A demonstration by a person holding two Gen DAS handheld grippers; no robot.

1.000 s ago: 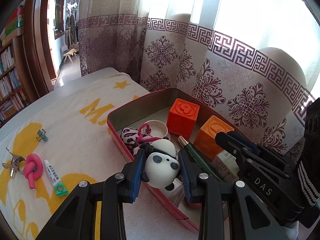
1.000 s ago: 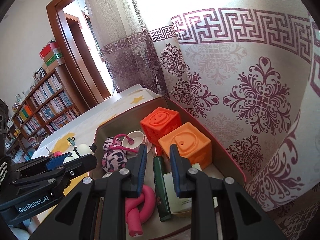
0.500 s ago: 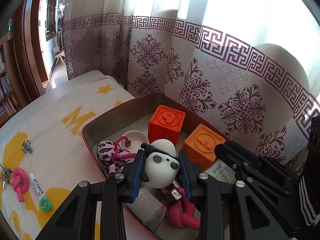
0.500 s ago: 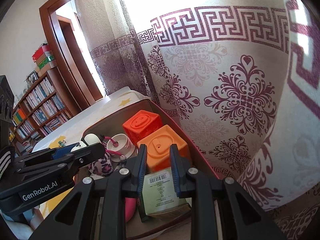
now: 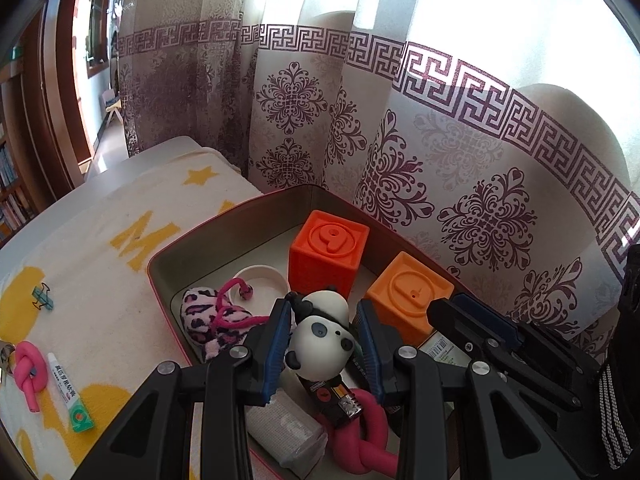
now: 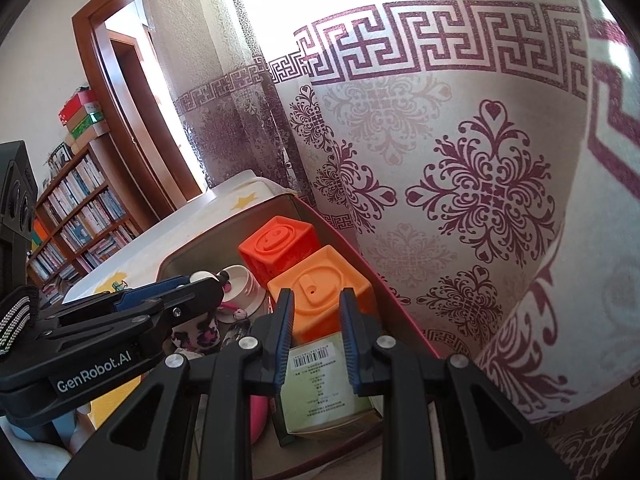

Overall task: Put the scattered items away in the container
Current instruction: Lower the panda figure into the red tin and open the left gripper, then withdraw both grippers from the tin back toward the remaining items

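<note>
My left gripper (image 5: 322, 305) is shut on a white and black panda toy (image 5: 322, 336) and hangs over the inside of the red tin (image 5: 224, 220). The tin holds a red-orange cube (image 5: 328, 256), an orange cube (image 5: 408, 296), a white bowl (image 5: 260, 280), a leopard pouch (image 5: 208, 320) and a pink knot (image 5: 360, 440). My right gripper (image 6: 316, 296) is shut with nothing in it, above a green box (image 6: 324, 384) at the tin's near right corner. On the towel to the left lie a second pink knot (image 5: 28, 368), a glue tube (image 5: 70, 398) and a binder clip (image 5: 42, 300).
The patterned curtain (image 5: 460, 184) hangs right behind the tin's far wall. The tin sits on a white and yellow towel (image 5: 120, 280). Keys (image 5: 4, 354) show at the left edge. A bookshelf (image 6: 76, 208) and a doorway stand further off.
My left gripper has carried the panda from above the tin's near rim to over its inside. The right gripper has barely moved and stays shut.
</note>
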